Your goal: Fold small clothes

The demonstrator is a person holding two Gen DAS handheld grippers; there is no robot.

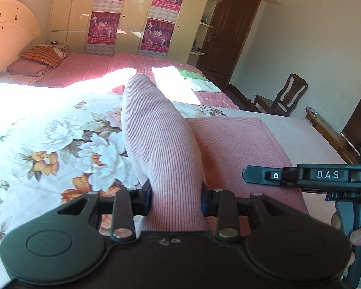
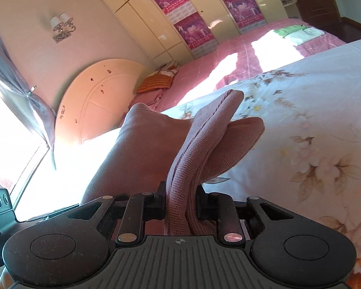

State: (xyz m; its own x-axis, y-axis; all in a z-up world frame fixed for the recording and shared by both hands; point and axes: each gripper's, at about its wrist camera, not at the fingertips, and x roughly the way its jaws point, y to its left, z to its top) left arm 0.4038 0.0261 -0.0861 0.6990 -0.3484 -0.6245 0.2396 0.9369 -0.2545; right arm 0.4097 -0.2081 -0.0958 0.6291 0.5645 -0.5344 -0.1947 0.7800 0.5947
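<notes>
Nearest the lens in each wrist view are black tongs clamped on one pink ribbed garment. The left tongs have both fingers pressed against a thick roll of the knit, which rises away from them over the floral quilt. The right tongs pinch a bunched fold of the same garment, its layers standing up between the closed fingers. In the left view the right tongs also show at the right edge, lying beside the flat part of the cloth.

The quilt covers the near end of one bed; beyond it lies a pink checked bedspread. On it rest two folded pieces, green and white, touching. Four magenta posters hang on the wardrobe. One wooden chair stands near one brown door.
</notes>
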